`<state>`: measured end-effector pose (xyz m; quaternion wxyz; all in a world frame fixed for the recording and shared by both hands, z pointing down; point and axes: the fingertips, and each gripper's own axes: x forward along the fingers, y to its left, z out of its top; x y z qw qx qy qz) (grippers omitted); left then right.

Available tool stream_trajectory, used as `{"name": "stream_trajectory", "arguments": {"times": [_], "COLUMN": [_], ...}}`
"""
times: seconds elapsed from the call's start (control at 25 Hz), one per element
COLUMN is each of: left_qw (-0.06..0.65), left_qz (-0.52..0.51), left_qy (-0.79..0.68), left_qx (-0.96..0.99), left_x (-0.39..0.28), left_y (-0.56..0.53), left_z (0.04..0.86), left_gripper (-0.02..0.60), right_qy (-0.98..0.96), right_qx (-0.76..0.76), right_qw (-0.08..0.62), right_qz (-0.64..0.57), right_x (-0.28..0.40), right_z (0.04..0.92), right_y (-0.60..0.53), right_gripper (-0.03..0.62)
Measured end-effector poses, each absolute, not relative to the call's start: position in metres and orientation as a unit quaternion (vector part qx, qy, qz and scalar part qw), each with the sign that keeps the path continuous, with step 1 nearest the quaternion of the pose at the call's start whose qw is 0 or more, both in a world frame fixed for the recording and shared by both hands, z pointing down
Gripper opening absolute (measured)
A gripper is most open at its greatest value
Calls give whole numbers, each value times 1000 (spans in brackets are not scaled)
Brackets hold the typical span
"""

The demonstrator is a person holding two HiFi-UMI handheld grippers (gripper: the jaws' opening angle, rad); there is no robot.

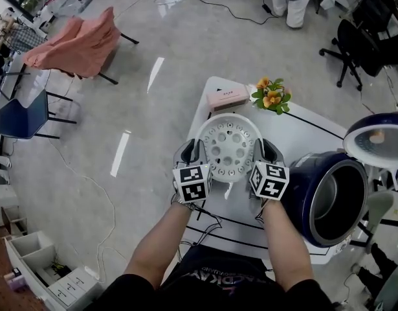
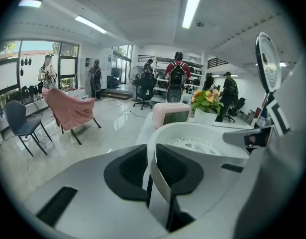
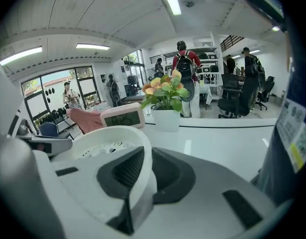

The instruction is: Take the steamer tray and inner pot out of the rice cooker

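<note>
Head view coverage of the jaws is poor: much of the left gripper (image 1: 191, 153) and the right gripper (image 1: 268, 151) is hidden by their marker cubes (image 1: 192, 183). In the left gripper view, the left gripper (image 2: 152, 168) is seen with its dark pads pinched on the near wall of the steamer tray (image 2: 192, 133). In the right gripper view, the right gripper (image 3: 135, 176) is seen clamped in the same way on the opposite wall of the tray (image 3: 110, 136).

The steamer tray (image 1: 228, 146) is held upright just left of the rice cooker (image 1: 309, 173), outside it. It is white, round and shallow, and its floor is pierced by rings of holes. Whether its base touches the table (image 1: 302, 128) cannot be told.

The inner pot (image 1: 326, 203) is only partly seen, as a metallic lining inside the rice cooker's open mouth. The raised lid (image 1: 378, 138), beyond the rice cooker's body, is cut off by the frame edge.
</note>
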<state>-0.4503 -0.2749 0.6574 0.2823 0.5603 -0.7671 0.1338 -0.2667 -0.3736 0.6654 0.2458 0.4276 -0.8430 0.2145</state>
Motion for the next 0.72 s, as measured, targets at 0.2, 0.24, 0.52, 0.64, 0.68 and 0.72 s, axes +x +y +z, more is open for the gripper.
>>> {"name": "stream_trajectory", "arguments": {"times": [0.2, 0.24, 0.52, 0.64, 0.68, 0.72], "left_qw": [279, 280, 276, 276, 274, 271], "left_qz": [141, 142, 166, 166, 166, 165], "left_qy": [-768, -768, -762, -759, -759, -760], "left_qx": [560, 559, 562, 566, 567, 568], "left_x": [-452, -453, -450, -450, -450, -451], "left_y": [-276, -275, -273, -272, -271, -270], "left_z": [659, 660, 660, 656, 654, 651], "left_gripper": [58, 57, 114, 169, 179, 184], "right_qy": [-844, -845, -844, -839, -838, -838], "right_qx": [423, 422, 413, 422, 427, 431], "right_qw": [248, 248, 270, 275, 271, 267], "right_qz": [217, 217, 210, 206, 205, 204], "right_x": [-268, -269, -270, -267, -265, -264], "right_z": [670, 671, 674, 671, 668, 665], "right_y": [-374, -375, -373, -373, -373, -373], "right_gripper": [51, 51, 52, 89, 109, 127]}}
